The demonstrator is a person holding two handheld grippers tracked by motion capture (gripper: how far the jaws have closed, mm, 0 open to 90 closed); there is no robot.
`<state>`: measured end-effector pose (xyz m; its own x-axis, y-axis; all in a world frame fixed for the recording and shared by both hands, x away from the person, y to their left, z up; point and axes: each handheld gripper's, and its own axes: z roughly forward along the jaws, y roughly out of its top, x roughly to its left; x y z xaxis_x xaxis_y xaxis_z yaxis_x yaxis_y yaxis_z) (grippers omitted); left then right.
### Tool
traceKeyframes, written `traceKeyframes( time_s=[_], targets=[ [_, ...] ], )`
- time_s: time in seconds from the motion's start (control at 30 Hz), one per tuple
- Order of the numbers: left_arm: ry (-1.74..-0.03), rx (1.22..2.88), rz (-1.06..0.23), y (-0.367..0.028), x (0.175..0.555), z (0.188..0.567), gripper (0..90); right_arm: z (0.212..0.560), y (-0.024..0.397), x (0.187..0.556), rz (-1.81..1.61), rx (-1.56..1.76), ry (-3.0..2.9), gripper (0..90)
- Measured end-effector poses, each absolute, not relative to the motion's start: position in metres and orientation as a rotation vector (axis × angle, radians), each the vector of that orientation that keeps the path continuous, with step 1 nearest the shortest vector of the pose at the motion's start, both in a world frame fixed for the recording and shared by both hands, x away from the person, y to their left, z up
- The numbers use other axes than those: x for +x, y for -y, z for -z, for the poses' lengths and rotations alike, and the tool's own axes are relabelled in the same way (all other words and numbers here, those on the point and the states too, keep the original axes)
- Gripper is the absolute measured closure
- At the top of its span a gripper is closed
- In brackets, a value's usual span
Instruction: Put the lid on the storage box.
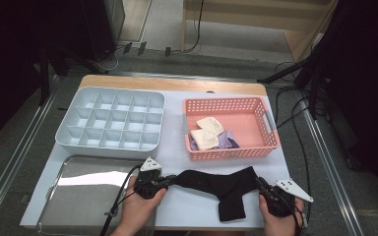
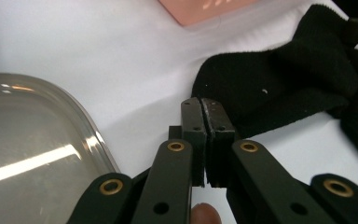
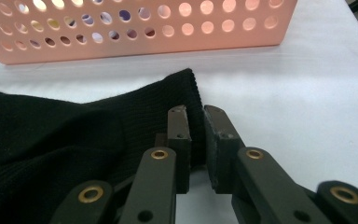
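My left gripper (image 2: 204, 112): clamped on the black sock's (image 1: 221, 187) left end
My right gripper (image 3: 196, 122): pinching its right cuff
Pink basket (image 1: 270, 125): far side

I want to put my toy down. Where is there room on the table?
The steel tray at front left is bare. The white strip between the divided box and pink basket is narrow. The front is crowded by the black sock.

High view: above the near table (image 1: 177, 209) edge, facing forward and down.
Gripper views: close along their jaws, near the tabletop.
Shared: black sock (image 1: 221, 184), pink basket (image 1: 270, 129).
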<state>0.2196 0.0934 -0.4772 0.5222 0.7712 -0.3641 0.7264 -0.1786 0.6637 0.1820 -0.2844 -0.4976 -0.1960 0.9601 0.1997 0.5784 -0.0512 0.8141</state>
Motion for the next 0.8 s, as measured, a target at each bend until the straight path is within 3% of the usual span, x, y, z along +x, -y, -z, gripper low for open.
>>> traceKeyframes(
  time_s=[0.1, 0.23, 0.3, 0.4, 0.53, 0.6, 0.67, 0.8],
  targets=[
    [-1.213, 1.938, -0.088, -0.092, 0.219, 0.479, 83.6, 0.498, 0.284, 0.183, -1.149, 1.623, -1.8, 75.5],
    [-1.172, 1.937, -0.142, -0.091, 0.216, 0.475, 61.3, 0.496, 0.286, 0.179, -1.188, 1.614, -1.742, 54.0],
    [-1.162, 1.948, -0.186, -0.091, 0.214, 0.474, 51.7, 0.494, 0.286, 0.176, -1.188, 1.609, -1.718, 48.8],
    [-1.138, 1.972, -0.232, -0.09, 0.209, 0.474, 46.3, 0.488, 0.282, 0.17, -1.184, 1.583, -1.704, 45.8],
    [-1.125, 1.947, -0.224, -0.092, 0.207, 0.474, 50.7, 0.476, 0.275, 0.159, -1.216, 1.522, -1.676, 45.0],
    [-1.139, 1.932, -0.213, -0.09, 0.208, 0.473, 59.2, 0.472, 0.269, 0.155, -1.225, 1.505, -1.686, 45.1],
    [-1.142, 1.922, -0.2, -0.088, 0.207, 0.471, 76.1, 0.469, 0.261, 0.152, -1.249, 1.486, -1.719, 45.5],
    [-1.123, 1.951, -0.175, -0.086, 0.204, 0.469, 83.6, 0.468, 0.245, 0.143, -1.332, 1.492, -1.795, 44.5]
  ],
)
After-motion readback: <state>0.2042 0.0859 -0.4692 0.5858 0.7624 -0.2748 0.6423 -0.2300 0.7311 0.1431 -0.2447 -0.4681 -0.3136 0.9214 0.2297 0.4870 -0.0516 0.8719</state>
